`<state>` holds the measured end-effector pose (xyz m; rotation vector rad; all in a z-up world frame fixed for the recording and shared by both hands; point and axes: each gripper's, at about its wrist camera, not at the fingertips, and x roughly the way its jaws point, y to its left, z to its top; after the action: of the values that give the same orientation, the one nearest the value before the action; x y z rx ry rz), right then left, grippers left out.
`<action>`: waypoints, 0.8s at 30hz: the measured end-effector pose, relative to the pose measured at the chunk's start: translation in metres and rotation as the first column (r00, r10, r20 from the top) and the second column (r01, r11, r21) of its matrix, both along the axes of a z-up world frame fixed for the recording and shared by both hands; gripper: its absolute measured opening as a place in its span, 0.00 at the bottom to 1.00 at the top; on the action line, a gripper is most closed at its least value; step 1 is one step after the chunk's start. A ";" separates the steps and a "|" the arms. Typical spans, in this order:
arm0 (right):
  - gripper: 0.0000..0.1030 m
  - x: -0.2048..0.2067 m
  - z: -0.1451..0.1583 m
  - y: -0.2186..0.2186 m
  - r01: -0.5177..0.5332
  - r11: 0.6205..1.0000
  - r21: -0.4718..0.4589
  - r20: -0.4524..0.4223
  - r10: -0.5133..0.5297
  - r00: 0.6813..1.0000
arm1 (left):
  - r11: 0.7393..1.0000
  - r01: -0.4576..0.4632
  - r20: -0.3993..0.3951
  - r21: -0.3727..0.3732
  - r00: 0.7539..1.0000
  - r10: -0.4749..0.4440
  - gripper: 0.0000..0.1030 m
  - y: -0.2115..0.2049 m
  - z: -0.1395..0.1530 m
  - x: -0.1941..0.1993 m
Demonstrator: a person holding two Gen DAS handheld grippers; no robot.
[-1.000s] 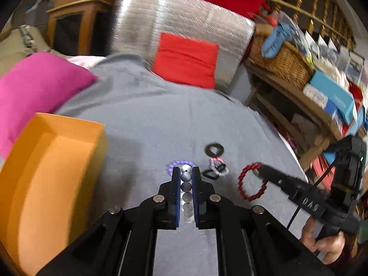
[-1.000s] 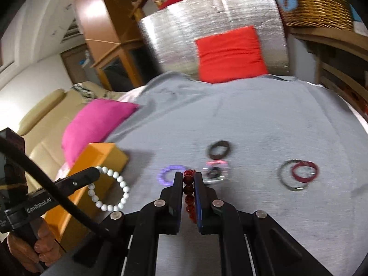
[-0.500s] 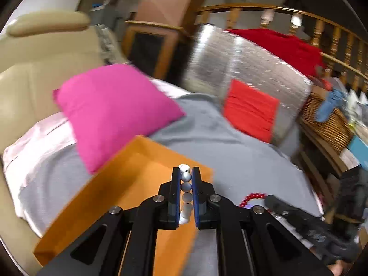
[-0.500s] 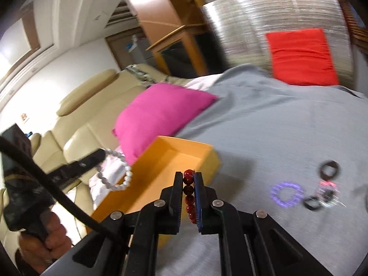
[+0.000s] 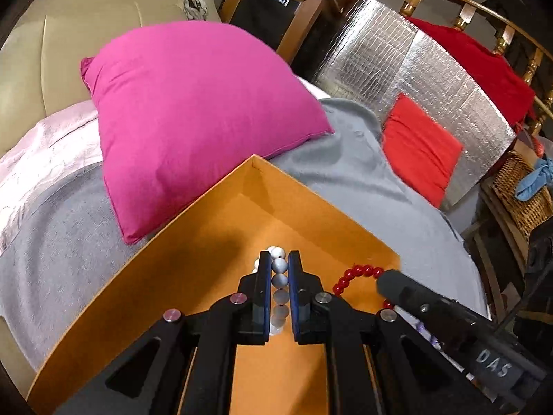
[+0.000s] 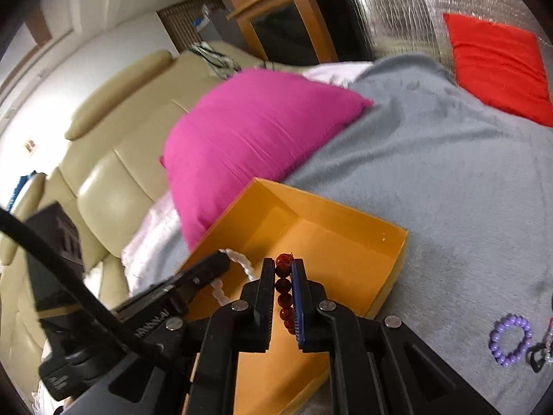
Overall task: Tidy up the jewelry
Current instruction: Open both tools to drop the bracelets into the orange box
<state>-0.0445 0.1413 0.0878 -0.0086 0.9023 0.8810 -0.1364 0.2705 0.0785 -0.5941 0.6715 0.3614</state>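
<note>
An open orange box lies on the grey blanket. My left gripper hangs over the box's inside, shut on a white pearl bracelet that runs between its pads. My right gripper is over the same box, shut on a dark red bead bracelet. From the left wrist view the red bracelet dangles from the right gripper's tip at the box's right rim. The right wrist view shows the white bracelet hanging from the left gripper at lower left.
A magenta pillow lies just behind the box, a red cushion against a silver padded board further back. A purple bead bracelet and a dark ring lie on the blanket at the right. A beige sofa stands to the left.
Both grippers have swung left from the scattered jewelry to above the orange box, each still carrying its bracelet. The box now fills the lower middle of both views.
</note>
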 end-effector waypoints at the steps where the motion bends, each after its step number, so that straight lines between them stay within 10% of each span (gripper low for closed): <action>1: 0.10 0.002 -0.003 0.002 0.004 1.000 -0.013 -0.003 -0.004 1.000 | 1.000 -0.004 -0.007 0.001 1.000 0.004 0.09 0.002 0.000 0.002; 12: 0.12 0.022 -0.014 0.013 0.058 0.988 -0.146 0.019 -0.056 0.998 | 0.999 -0.018 -0.109 0.032 0.994 0.022 0.13 0.007 -0.017 0.021; 24: 0.17 0.024 0.014 -0.047 0.163 0.987 0.002 0.047 -0.163 0.985 | 0.983 -0.005 0.015 0.185 1.000 0.003 0.59 -0.026 0.029 0.014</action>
<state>-0.0200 0.0947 0.1022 0.0427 0.8471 0.7245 -0.1221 0.2449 0.1080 -0.4207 0.6145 0.4179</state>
